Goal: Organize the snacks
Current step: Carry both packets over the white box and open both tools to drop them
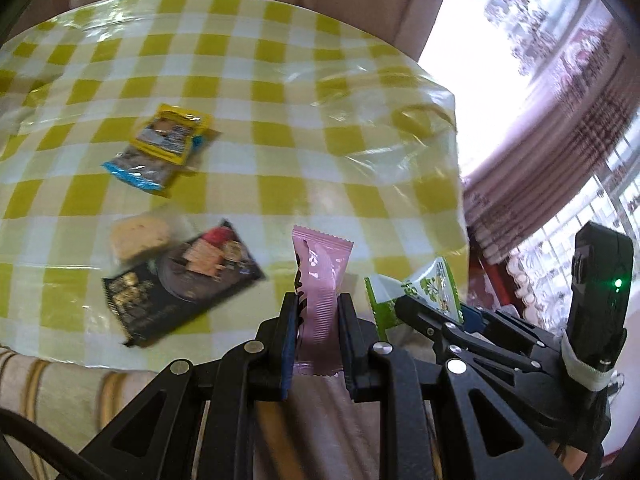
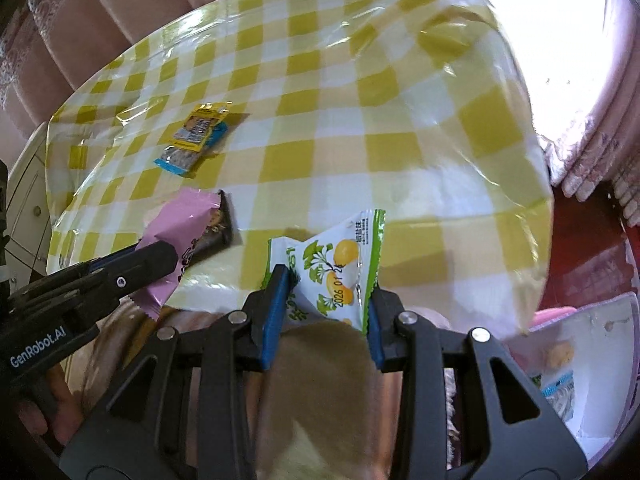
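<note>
We hold the left gripper [image 1: 318, 312] with its jaws clamped on a pink wrapper [image 1: 322, 276], which stands upright between the blue pads, its crimped top edge toward twelve o'clock. The right gripper [image 2: 326, 300] has its jaws clamped on a green-and-white packet [image 2: 332, 268] printed with yellow fruit and leaves. Both snacks hang over the near edge of the counter [image 1: 280, 128], which wears a yellow-and-white checked cloth under glossy clear plastic.

In the left wrist view, the green-and-white packet [image 1: 428, 284] and the right gripper [image 1: 436, 312] sit at three o'clock from the pink wrapper, close beside it. At nine o'clock from the pink wrapper a black packet [image 1: 180, 284] lies flat on the counter, picturing biscuits and a red berry. A clear-wrapped pale cake [image 1: 140, 236] touches its upper left corner. Farther off at eleven o'clock, a yellow packet [image 1: 170, 132] overlaps a blue-edged packet [image 1: 140, 168].

In the right wrist view, the left gripper [image 2: 160, 256] reaches in from nine o'clock with the pink wrapper [image 2: 180, 232], which hides most of the black packet [image 2: 222, 224]. The yellow packet [image 2: 202, 128] and blue-edged packet [image 2: 180, 160] lie at eleven o'clock on the counter [image 2: 400, 120]. At four o'clock, below the counter edge, a white bag [image 2: 592, 344] holds some snacks, blurred.
</note>
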### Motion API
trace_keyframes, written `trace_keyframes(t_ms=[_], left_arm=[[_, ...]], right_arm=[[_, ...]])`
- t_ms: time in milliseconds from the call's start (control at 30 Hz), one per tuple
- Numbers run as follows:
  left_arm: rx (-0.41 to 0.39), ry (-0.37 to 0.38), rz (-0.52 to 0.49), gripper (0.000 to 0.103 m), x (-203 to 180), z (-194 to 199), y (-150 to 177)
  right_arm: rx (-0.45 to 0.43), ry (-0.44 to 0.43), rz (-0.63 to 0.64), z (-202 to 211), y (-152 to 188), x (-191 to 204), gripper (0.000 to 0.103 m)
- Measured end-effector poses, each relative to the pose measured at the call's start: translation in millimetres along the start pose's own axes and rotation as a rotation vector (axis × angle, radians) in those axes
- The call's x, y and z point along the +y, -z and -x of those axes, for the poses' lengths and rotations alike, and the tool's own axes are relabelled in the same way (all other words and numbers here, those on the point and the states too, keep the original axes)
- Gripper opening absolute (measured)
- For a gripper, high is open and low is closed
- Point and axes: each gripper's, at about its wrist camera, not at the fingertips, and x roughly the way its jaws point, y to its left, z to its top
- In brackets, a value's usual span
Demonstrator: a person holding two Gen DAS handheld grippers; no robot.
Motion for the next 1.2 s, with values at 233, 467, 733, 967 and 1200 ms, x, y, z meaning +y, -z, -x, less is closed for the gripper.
trace_keyframes(t_ms=[233, 467, 733, 967, 1200], left_arm=[[0.02, 0.057, -0.066, 0.02, -40.4, -6.1, 10.5], [0.062, 0.146, -0.147, 0.02, -84.4, -17.1, 20.8], [0.139, 0.257, -0.25, 0.02, -133.9, -31.1, 38.1], [0.22, 0.321, -0.321, 0.02, -164.3, -44.1, 55.1], [0.301, 0.334, -0.374, 0.046, -180.3, -56.1, 67.4]], right_arm=[[-0.032, 0.03, -0.033, 30.1, 9.4, -32.6, 0.039], [-0.035, 0.105, -0.087, 52.8, 25.7, -78.3, 0.039], [0.002, 0.212, -0.181, 69.6, 53.5, -138.6, 0.04], [0.016, 0.277, -0.243, 83.2, 71.0, -174.5, 0.042], [0.021, 0.32, -0.257, 86.2, 73.3, -184.2, 0.063]])
